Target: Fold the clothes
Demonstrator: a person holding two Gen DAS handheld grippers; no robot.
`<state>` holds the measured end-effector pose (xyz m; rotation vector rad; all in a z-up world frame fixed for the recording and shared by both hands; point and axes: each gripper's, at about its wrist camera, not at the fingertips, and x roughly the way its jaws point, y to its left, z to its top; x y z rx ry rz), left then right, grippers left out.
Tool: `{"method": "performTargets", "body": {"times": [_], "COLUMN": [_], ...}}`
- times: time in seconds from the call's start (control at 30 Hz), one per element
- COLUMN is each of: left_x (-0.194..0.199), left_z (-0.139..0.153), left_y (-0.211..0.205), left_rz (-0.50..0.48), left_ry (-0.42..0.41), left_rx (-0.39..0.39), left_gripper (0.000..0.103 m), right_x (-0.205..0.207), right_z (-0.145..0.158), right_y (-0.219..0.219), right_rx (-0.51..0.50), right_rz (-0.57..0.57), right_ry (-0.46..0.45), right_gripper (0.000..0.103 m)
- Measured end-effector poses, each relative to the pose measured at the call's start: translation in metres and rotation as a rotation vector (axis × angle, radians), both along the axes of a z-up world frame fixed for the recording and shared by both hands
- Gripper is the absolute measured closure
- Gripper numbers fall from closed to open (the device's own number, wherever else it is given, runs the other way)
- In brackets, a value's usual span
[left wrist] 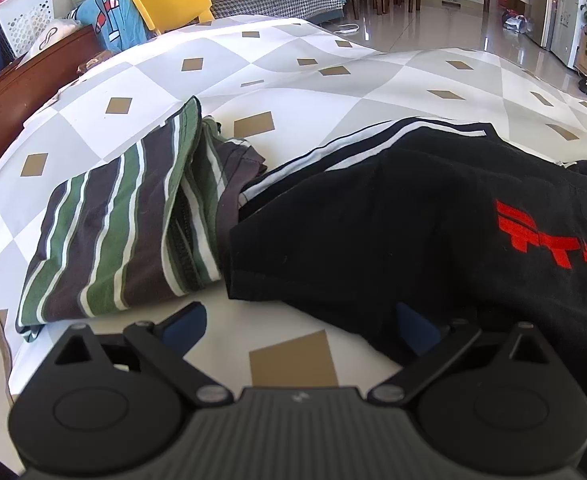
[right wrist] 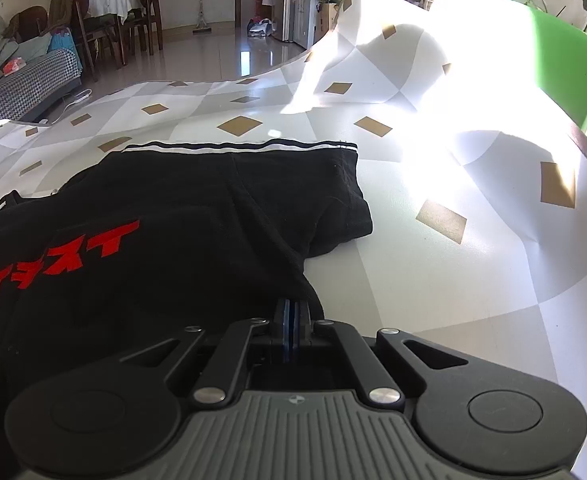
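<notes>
A black T-shirt (left wrist: 433,216) with red lettering and white-striped sleeves lies spread on the checked tablecloth (left wrist: 293,80). My left gripper (left wrist: 299,320) is open at the shirt's near left corner. Its right finger (left wrist: 415,330) rests on the black hem, and its left finger (left wrist: 185,326) is over bare cloth. In the right wrist view the same black T-shirt (right wrist: 197,208) fills the left half. My right gripper (right wrist: 292,312) is shut, with the shirt's near right edge running into its pressed pads. A folded green, grey and white striped garment (left wrist: 121,232) lies left of the shirt.
The tablecloth (right wrist: 433,280) to the right of the shirt is in bright sunlight and rises in a fold at the back. A yellow chair (left wrist: 173,0) and a wooden cabinet (left wrist: 25,88) stand beyond the table's left side. A green chair (right wrist: 565,64) stands at the right.
</notes>
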<state>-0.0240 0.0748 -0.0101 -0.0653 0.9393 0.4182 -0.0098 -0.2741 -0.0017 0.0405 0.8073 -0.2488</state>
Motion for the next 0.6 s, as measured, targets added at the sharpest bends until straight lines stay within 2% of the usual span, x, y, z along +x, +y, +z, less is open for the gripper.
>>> {"method": "performTargets", "body": {"times": [0.2, 0.37, 0.6], "left_x": [-0.003, -0.005, -0.006], "left_z": [0.002, 0.004, 0.005], "left_y": [0.000, 0.010, 0.008], "left_rz": [-0.010, 0.035, 0.050], "left_ry": [0.021, 0.035, 0.056], "left_rx": [0.078, 0.061, 0.101], "left_gripper": [0.000, 0.000, 0.000], "right_x": [0.001, 0.001, 0.003], "right_z": [0.000, 0.001, 0.001], "right_y": [-0.002, -0.005, -0.008], "right_rx": [0.009, 0.018, 0.030], "right_rz": [0.000, 0.000, -0.004], "right_ry": [0.006, 0.012, 0.018], "right_gripper": [0.103, 0.103, 0.103]}}
